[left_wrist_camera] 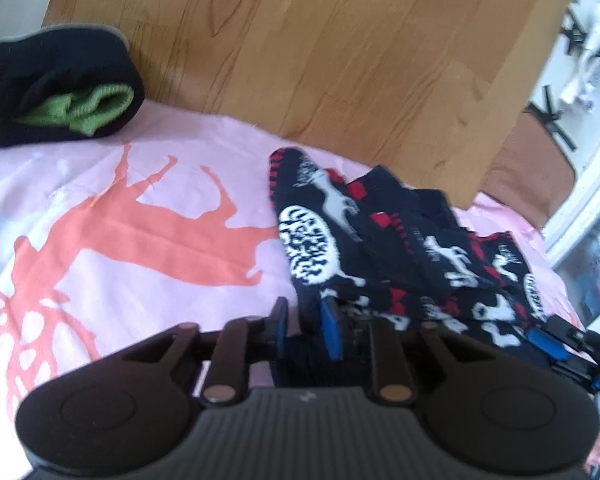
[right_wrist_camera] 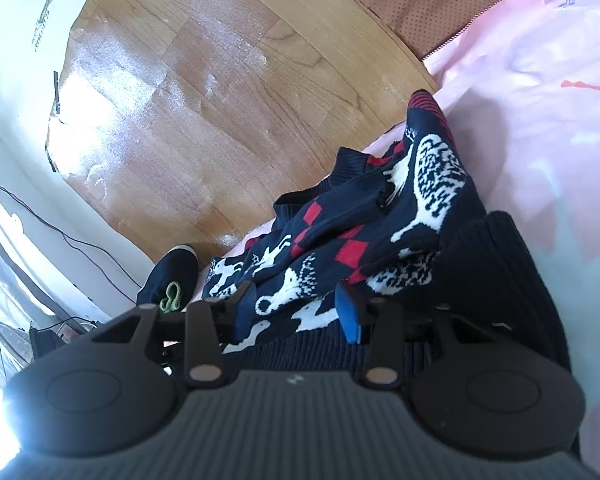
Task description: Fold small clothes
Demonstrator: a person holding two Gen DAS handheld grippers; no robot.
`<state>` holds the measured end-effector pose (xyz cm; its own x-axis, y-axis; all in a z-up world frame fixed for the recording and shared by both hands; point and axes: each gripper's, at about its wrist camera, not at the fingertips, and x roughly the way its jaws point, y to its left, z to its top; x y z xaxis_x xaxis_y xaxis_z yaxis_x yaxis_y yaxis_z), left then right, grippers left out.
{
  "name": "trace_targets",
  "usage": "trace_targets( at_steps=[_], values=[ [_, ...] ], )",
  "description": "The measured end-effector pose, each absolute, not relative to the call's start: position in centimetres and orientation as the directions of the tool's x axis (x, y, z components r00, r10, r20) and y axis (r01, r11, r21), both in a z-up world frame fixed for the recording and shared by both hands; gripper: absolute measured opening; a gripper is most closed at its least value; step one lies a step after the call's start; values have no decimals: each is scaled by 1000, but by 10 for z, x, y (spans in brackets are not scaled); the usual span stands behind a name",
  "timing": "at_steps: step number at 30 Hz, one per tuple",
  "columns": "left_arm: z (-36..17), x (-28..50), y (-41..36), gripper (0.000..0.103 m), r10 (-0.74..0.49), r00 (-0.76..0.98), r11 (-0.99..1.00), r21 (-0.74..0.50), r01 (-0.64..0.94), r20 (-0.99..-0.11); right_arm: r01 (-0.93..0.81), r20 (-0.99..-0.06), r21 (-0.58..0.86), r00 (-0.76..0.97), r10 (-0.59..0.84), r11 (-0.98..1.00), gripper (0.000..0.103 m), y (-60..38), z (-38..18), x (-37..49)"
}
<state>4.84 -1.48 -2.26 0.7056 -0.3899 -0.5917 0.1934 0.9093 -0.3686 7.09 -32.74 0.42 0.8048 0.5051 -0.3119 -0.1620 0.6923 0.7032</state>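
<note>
Both hand-held grippers, left (left_wrist_camera: 306,320) and right (right_wrist_camera: 296,308), pinch the sweater's (left_wrist_camera: 400,240) hem; pull unevenly and it slips out.

Both grippers, left gripper (left_wrist_camera: 305,322) and right gripper (right_wrist_camera: 296,307), have ribbed black bodies, round side housings, brass-coloured pivot pins and blue-padded fingers (right_wrist_camera: 349,312).

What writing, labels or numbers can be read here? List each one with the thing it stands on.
None can be read.
Small pale mark on the left gripper body: a logo, too small to read.
Same mark on the right gripper body: unreadable.
White patches on the navy patterned sweater: knitted deer and oval patterns, no letters legible.
Pink sheet: orange deer print, no words.
</note>
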Motion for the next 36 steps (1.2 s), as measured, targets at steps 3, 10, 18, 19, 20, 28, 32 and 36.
trace_targets(
  at_steps=[3, 10, 18, 19, 20, 28, 32, 36],
  values=[
    [-9, 36, -12, 22, -442, 728, 883, -398, 249, -524, -162, -312, 703, 805, 505, 692, 48, -327, 4, 71],
    [16, 55, -36, 24, -474, 738, 872, -374, 316, -480, -157, -317, 698, 807, 498, 698, 47, -327, 4, 70],
    [-26, 87, -56, 20, -423, 686, 904, -331, 271, -592, -150, -316, 699, 812, 490, 699, 47, -327, 4, 70],
    [-27, 89, -53, 20, -434, 681, 897, -352, 267, -590, -150, -317, 698, 812, 490, 700, 47, -327, 4, 70],
    [-29, 89, -50, 20, -445, 679, 890, -370, 265, -584, -150, -317, 698, 812, 490, 700, 47, -327, 4, 70],
    [-31, 88, -46, 21, -466, 676, 878, -394, 273, -570, -138, -320, 692, 821, 473, 708, 47, -327, 4, 69],
    [-31, 89, -47, 21, -465, 677, 878, -391, 275, -570, -136, -318, 695, 822, 472, 706, 47, -328, 4, 69],
    [-31, 88, -48, 21, -461, 679, 882, -381, 278, -572, -135, -320, 694, 822, 472, 707, 47, -328, 4, 69]
  ],
)
